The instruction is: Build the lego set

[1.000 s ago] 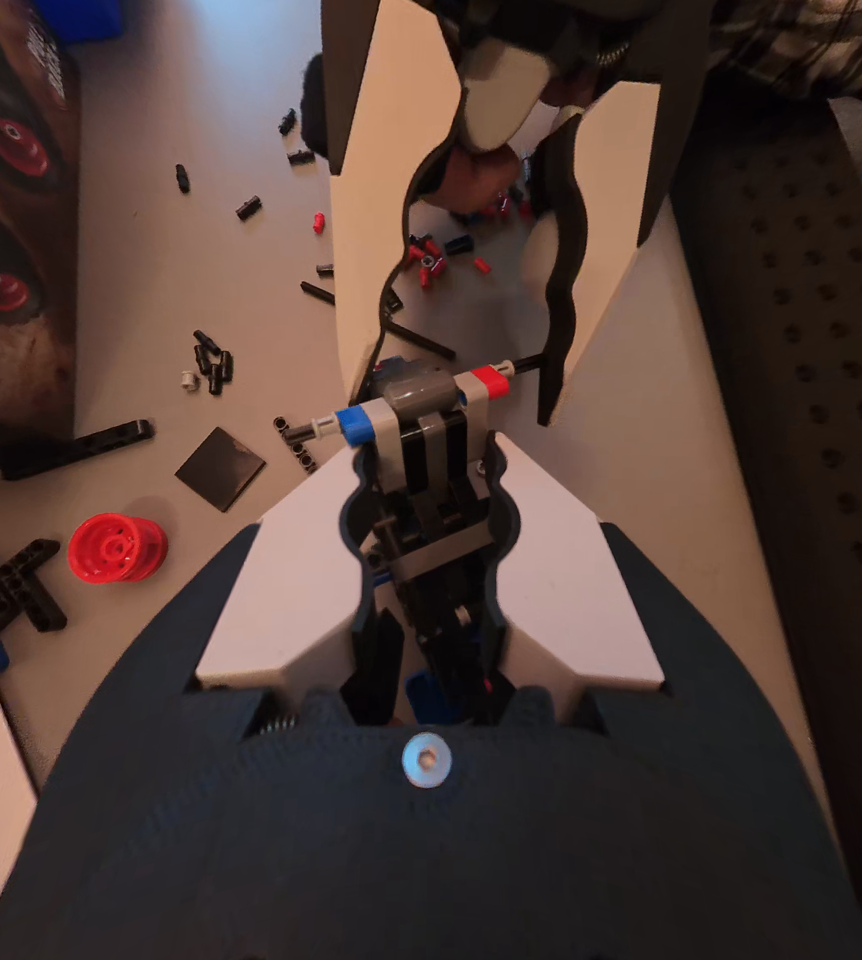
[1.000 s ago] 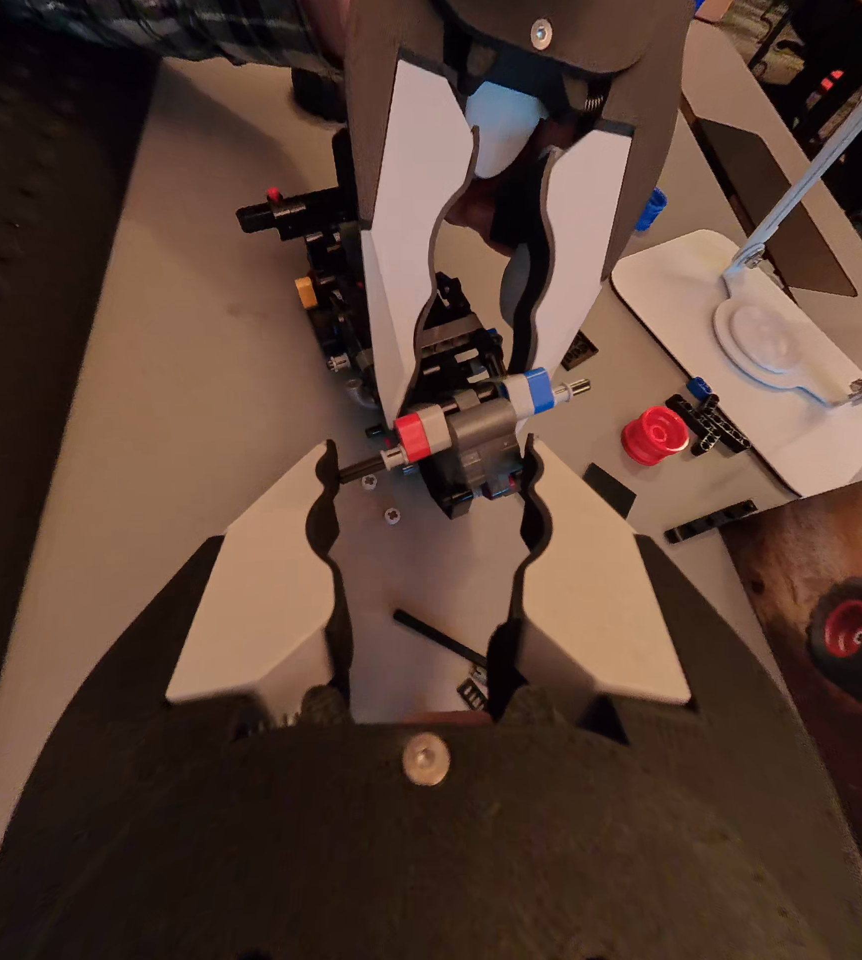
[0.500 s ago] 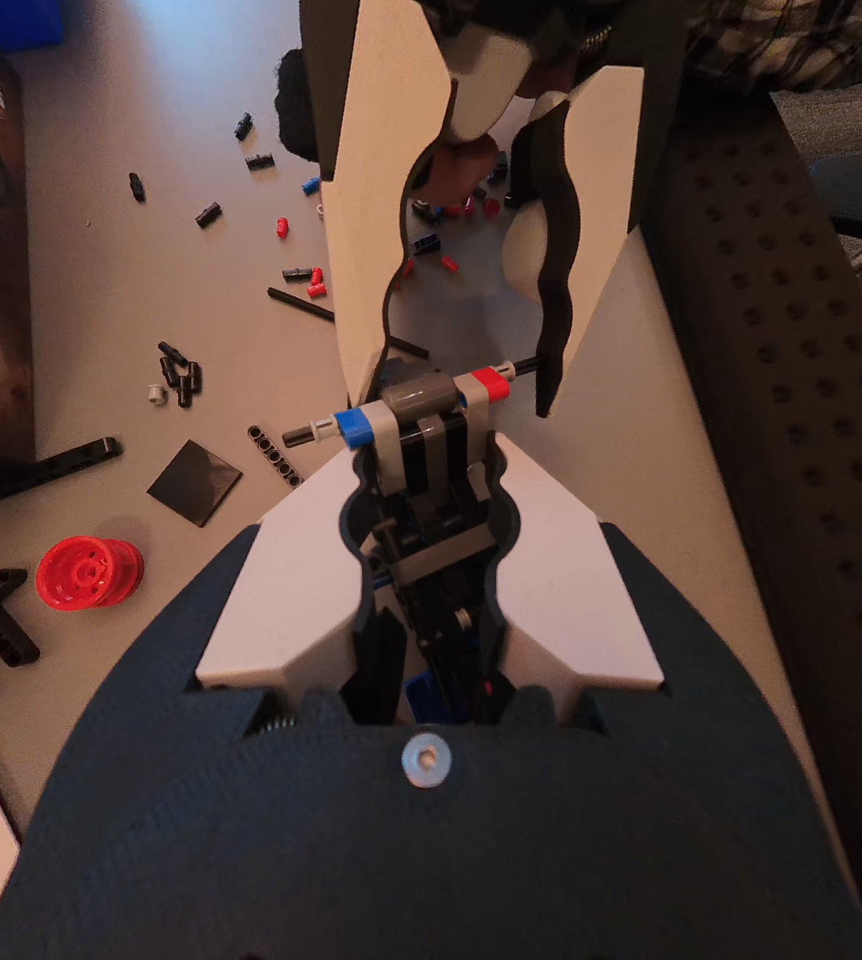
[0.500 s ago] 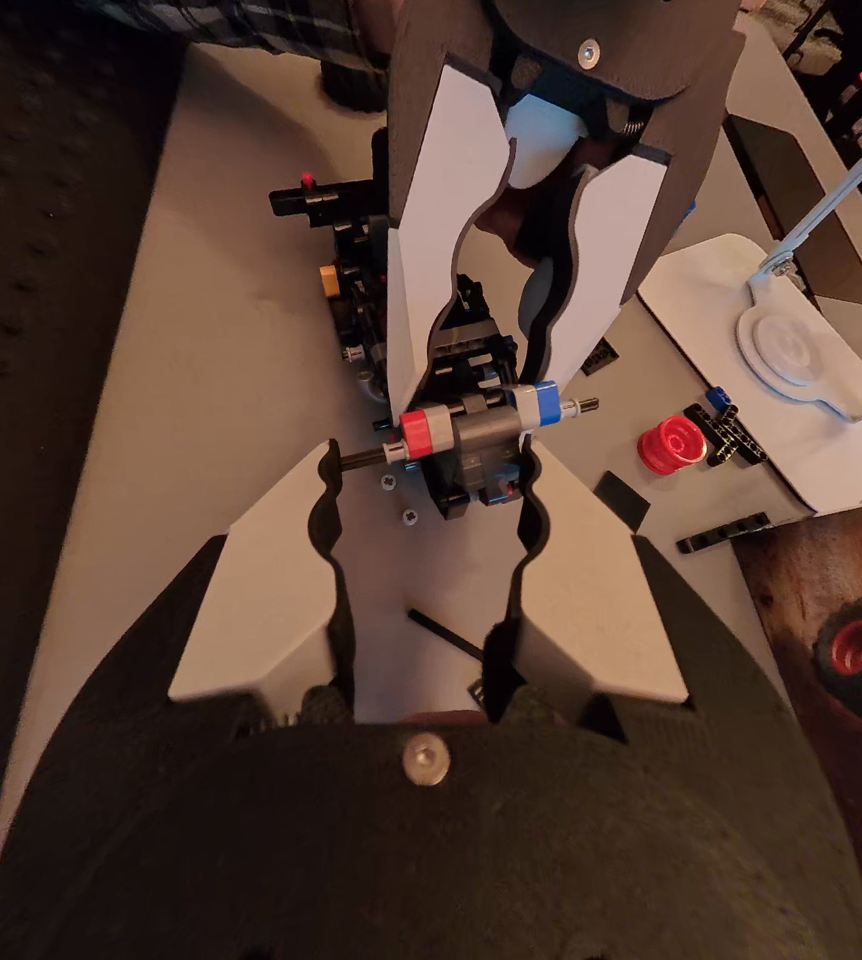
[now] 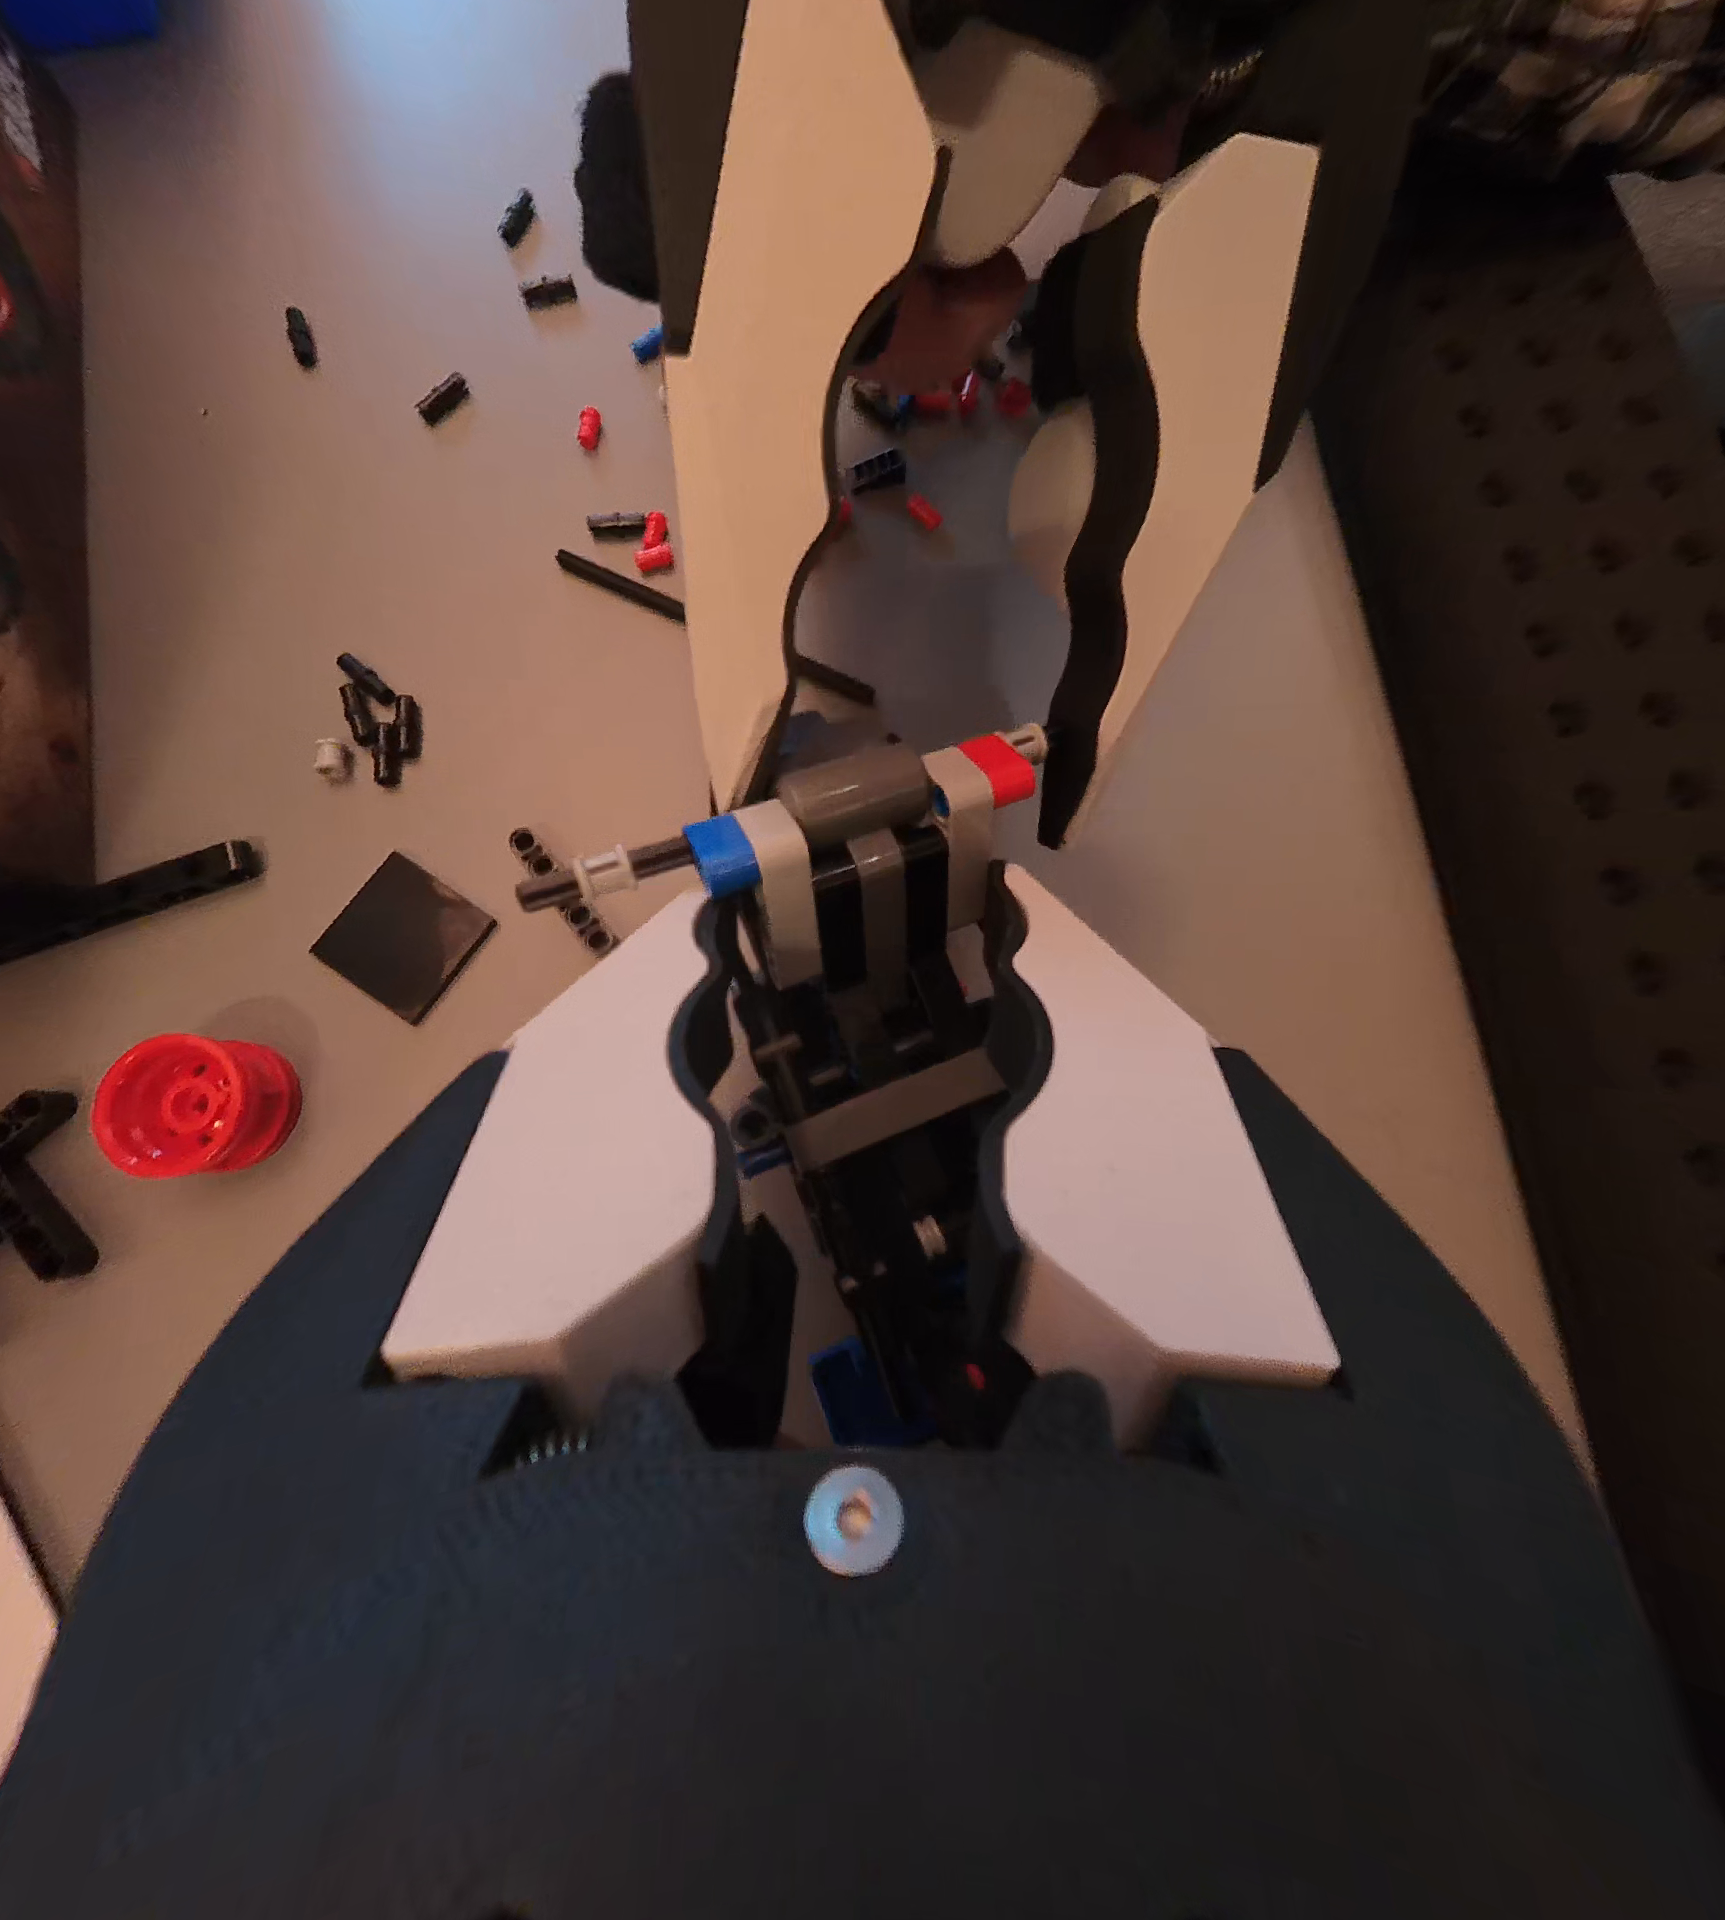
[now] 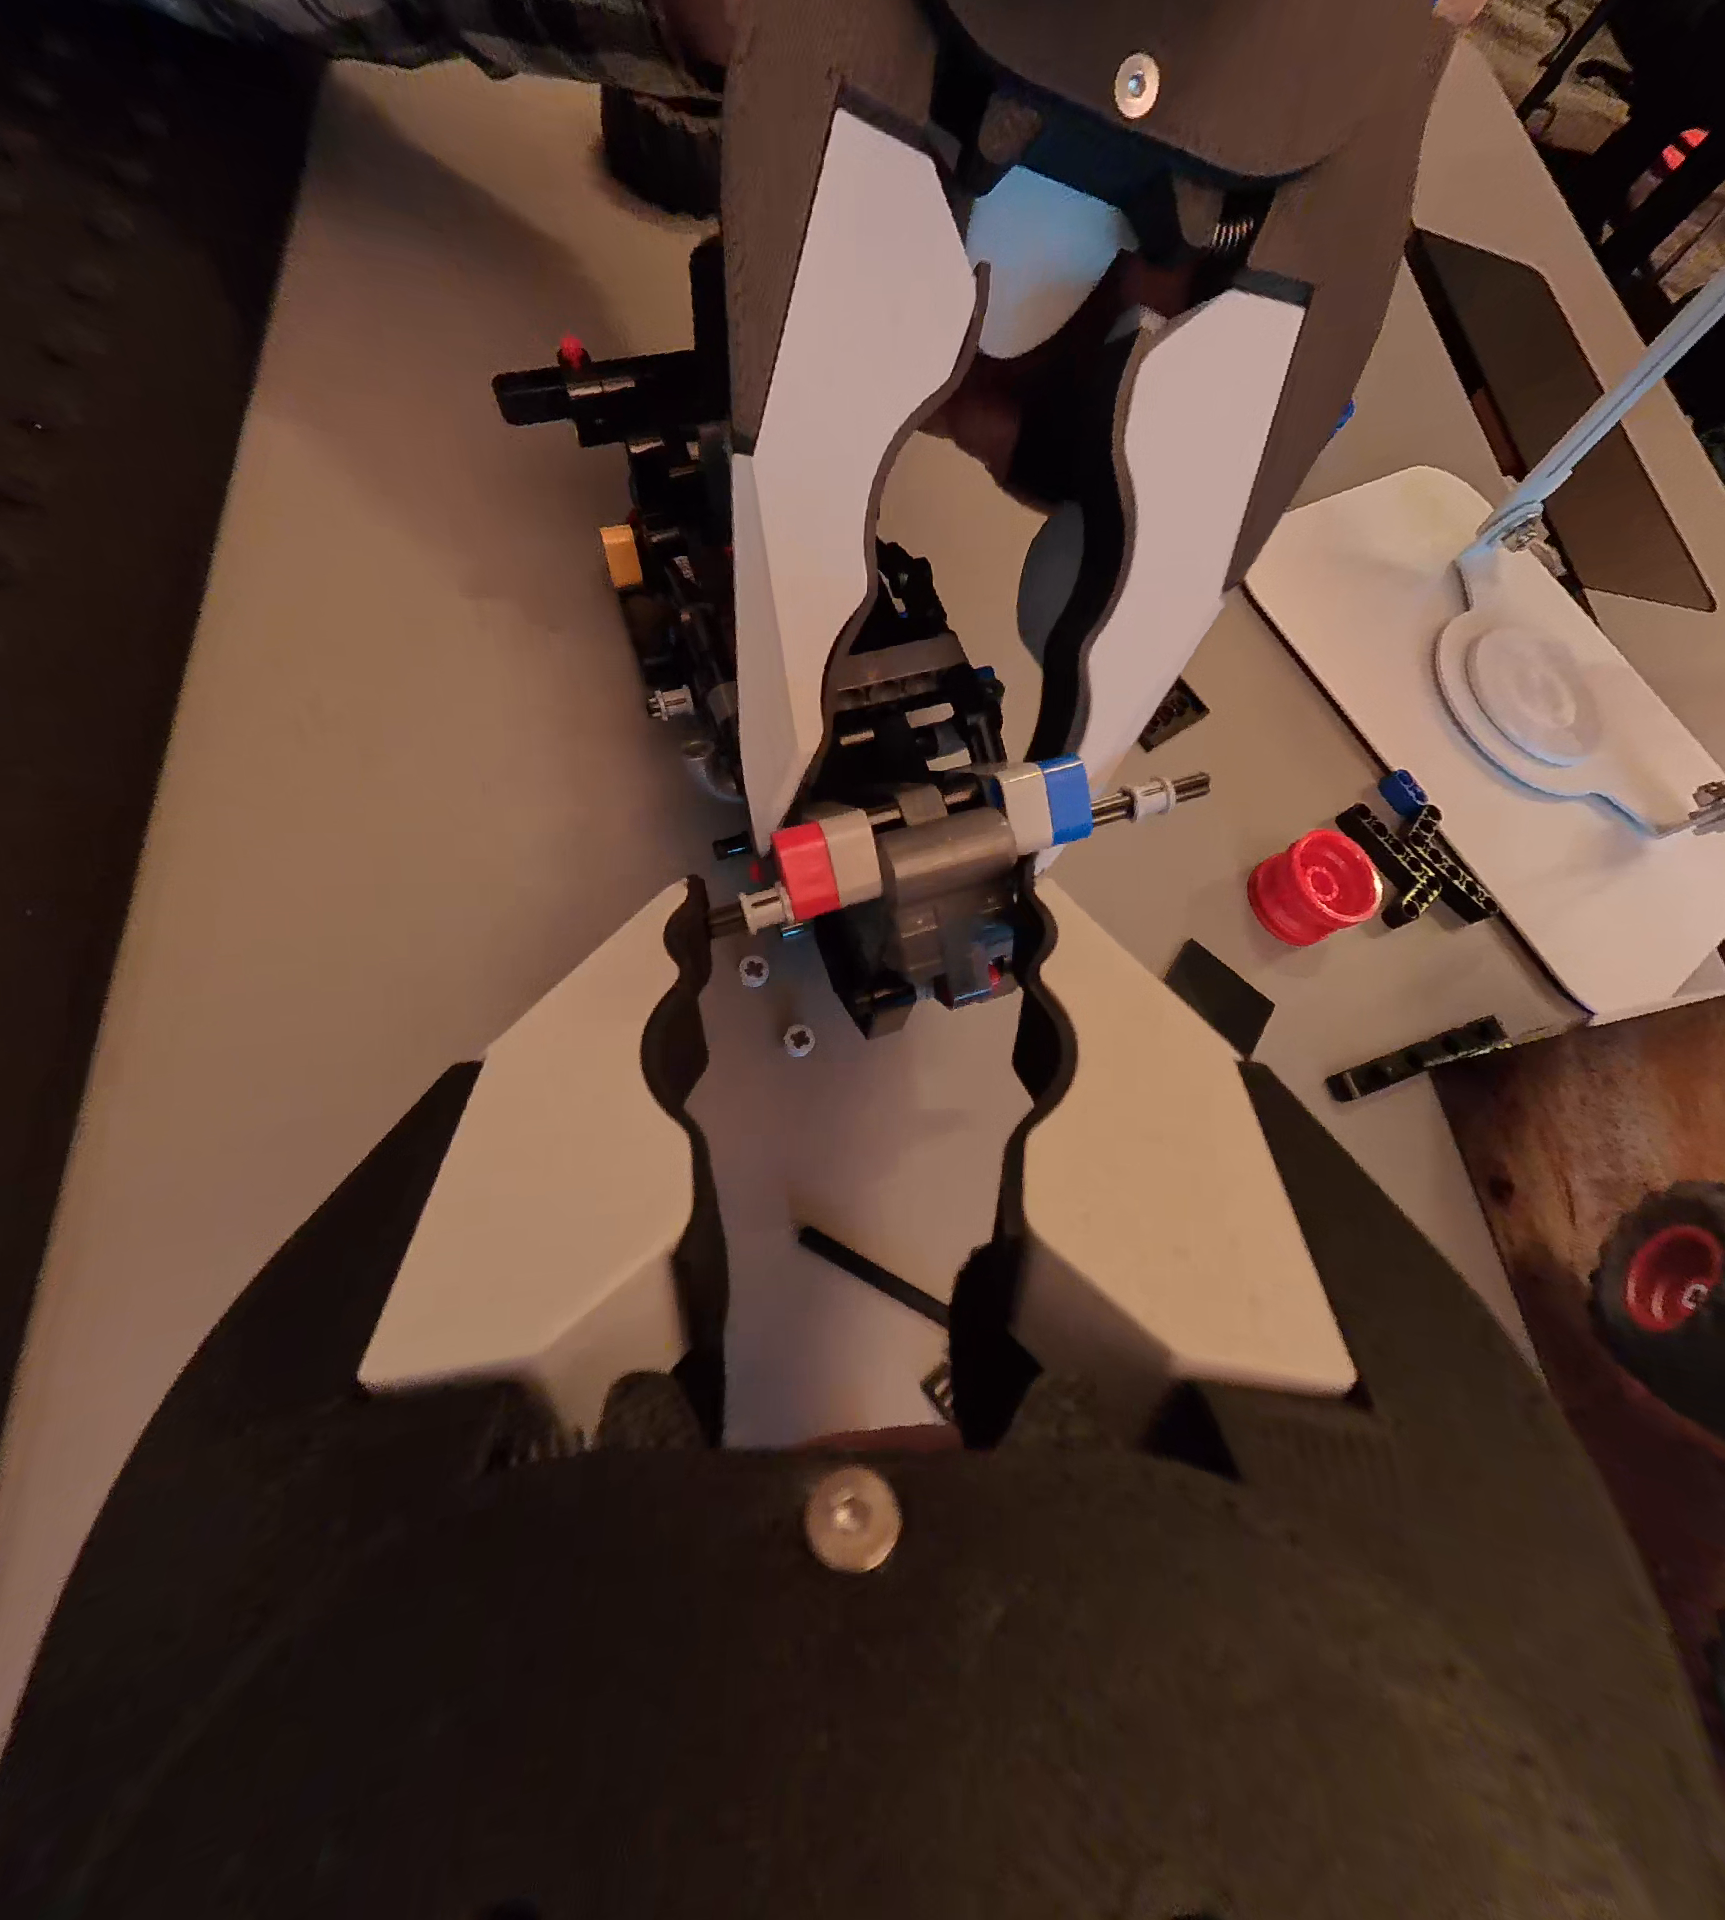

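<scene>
Left gripper (image 5: 858, 935) first: in its own view it's clamped narrow around the black-and-grey lego chassis (image 5: 868, 1049), whose cross axle (image 5: 837, 810) sticks out past the fingertips, blue bush on the left end, red on the right. Compared with a second ago the grip hasn't shifted at all. The loose bits on the table did slide around, with the red wheel hub (image 5: 196, 1104) ending up about where it started, so the whole hand swayed and came back. The right gripper (image 5: 899, 790) reaches in from the far side, one dark pad just beside the red end of the axle.

In the right wrist view, the right gripper (image 6: 858, 904) is spread wide and holding nothing. It has crept closer: the axle tip, apart from the left finger (image 6: 567, 1091) a moment ago, now sits right at it. Two small grey bushes (image 6: 775, 1003) lie on the table just under the chassis. My guess is it's lining up to push or pinch that axle end, so nothing new has been fitted yet.
</scene>
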A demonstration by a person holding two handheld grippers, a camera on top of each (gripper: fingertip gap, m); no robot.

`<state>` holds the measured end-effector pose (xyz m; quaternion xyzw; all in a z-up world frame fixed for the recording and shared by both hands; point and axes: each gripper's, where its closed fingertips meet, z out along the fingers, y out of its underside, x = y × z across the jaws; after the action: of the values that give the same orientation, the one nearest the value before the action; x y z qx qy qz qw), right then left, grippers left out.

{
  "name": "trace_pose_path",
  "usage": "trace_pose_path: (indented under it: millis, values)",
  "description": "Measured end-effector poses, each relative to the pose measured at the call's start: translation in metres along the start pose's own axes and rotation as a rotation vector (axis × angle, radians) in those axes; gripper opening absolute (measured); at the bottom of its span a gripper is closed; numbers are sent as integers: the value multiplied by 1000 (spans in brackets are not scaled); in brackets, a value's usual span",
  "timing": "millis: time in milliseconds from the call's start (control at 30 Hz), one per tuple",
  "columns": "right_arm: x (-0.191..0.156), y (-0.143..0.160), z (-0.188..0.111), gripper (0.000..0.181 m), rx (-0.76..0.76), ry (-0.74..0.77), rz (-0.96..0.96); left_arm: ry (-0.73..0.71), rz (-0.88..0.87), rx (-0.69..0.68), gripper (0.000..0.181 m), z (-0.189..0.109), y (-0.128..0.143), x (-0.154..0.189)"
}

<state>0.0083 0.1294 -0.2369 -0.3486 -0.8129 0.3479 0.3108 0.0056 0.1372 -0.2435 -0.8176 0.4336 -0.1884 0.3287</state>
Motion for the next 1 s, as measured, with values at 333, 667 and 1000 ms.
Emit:
trace_pose_path:
  millis: [333, 667, 1000]
  values:
    - [2, 0, 0, 57, -7, 13, 9, -169, 7, -54, 67, -6, 0, -14]
    - [1, -1, 1, 58, -4, 8, 11, -227, -7, -100, 78, -13, 2, -17]
    - [1, -2, 2, 57, -8, 8, 12, -273, 68, -141, 70, -8, -1, -16]
